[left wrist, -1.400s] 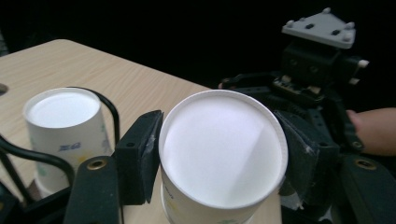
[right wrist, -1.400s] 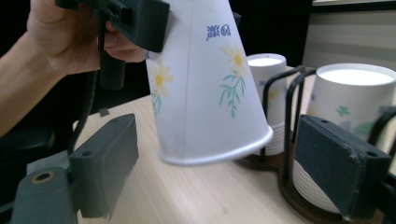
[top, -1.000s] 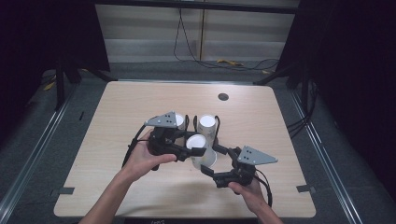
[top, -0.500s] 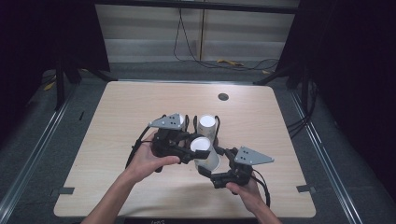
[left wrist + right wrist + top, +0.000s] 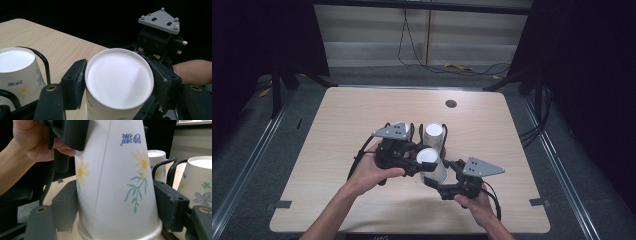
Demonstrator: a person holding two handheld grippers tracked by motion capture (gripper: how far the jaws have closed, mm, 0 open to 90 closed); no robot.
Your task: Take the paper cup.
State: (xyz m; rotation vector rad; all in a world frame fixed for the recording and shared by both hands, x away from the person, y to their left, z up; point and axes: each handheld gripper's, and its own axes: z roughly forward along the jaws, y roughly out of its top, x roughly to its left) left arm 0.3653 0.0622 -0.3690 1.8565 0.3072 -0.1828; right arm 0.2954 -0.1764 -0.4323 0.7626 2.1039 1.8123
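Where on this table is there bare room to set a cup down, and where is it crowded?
The table is bare along its far edge up to the small dark disc, down its left side, and across the right side. It is crowded near the middle front: the left gripper and right gripper both clamp the upside-down cup, with a second cup just behind.

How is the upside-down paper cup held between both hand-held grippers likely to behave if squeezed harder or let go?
The paper cup looks thin-walled, so it would probably dent under a firmer squeeze. It seems light and empty, base up and rim down. The left hand-held gripper clamps its narrow base and the right hand-held gripper, whose jaws have just closed, its wider part; the taper might let it slip.
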